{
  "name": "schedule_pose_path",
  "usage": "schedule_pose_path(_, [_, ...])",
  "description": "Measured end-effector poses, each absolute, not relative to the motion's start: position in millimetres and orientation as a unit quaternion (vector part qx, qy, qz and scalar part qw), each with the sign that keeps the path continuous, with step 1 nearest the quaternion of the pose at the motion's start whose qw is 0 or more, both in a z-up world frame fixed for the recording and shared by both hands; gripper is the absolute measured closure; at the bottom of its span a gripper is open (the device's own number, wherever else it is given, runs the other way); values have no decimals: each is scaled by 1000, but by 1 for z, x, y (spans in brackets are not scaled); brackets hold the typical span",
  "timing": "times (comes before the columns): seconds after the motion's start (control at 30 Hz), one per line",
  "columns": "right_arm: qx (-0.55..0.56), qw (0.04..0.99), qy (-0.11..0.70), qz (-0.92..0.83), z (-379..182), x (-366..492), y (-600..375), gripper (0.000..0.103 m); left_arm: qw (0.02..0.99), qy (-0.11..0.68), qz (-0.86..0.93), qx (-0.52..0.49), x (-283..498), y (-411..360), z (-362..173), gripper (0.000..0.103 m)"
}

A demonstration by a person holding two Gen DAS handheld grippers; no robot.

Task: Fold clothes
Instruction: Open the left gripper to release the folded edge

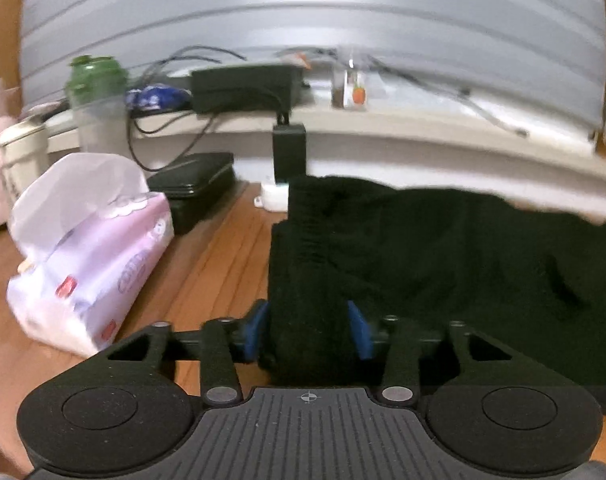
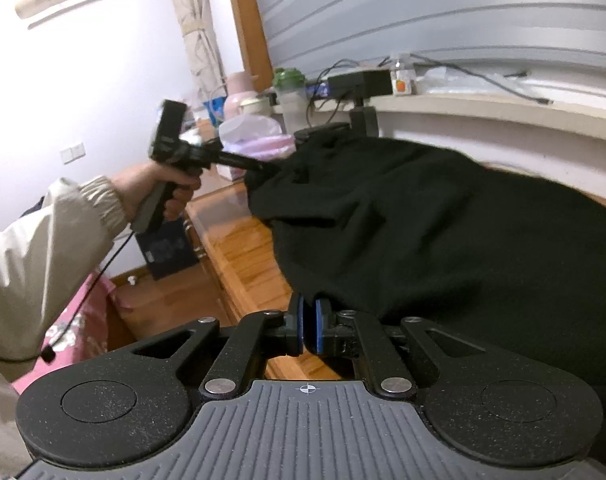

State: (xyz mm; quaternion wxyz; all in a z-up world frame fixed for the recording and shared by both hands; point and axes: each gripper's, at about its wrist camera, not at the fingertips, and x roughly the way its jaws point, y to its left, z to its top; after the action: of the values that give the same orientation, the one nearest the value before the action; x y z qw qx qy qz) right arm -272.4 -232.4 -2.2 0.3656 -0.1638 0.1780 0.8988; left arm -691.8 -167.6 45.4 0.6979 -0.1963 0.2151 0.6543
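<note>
A black garment (image 1: 463, 260) lies spread over the wooden table (image 1: 207, 264). In the left wrist view a thick fold of it fills the gap between the blue pads (image 1: 359, 332) of my left gripper (image 1: 307, 320), which is shut on it. The right wrist view shows the same garment (image 2: 443, 220) with my left gripper (image 2: 259, 168) holding its far corner raised off the table. My right gripper (image 2: 309, 312) sits at the garment's near edge, its pads almost together, pinching the hem at their tips.
A pink tissue pack (image 1: 91, 256) and a black case (image 1: 195, 188) lie left of the garment. A green-lidded bottle (image 1: 97, 100), a black box (image 1: 243, 88) and cables crowd the window ledge. A cream sleeve (image 2: 43, 248) and the table's left edge (image 2: 223, 248) are nearby.
</note>
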Motion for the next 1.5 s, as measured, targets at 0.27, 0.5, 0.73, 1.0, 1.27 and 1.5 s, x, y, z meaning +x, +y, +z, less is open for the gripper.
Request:
schedule_pose_path(0.27, [-136,325,200,914,7,-254,-241,99,667,168,692,-221,-713,-160,88,91])
schedule_pose_path(0.5, [-168,298,221,913,-11,-263,-250,96,634,260,693,-224,-705,-159,63,59])
schedule_pose_path(0.73, [-162,309,203,915,4,-261,-256,76,625,265,706,-202,-707,-177,75,38])
schedule_pose_path(1.0, [-152,377,169,898,19,-237,-249,63,645,238,705,-173,-696,-187,94,34])
schedule_pose_path(1.27, [-174,436,175,865,-7,-216,-199,63,679,240,670,-183,-680,-124,89,33])
schedule_pose_path(1.5, [-184,444,184,857,-19,-208,-186,58,646,276,665,-255,-692,-50,64,74])
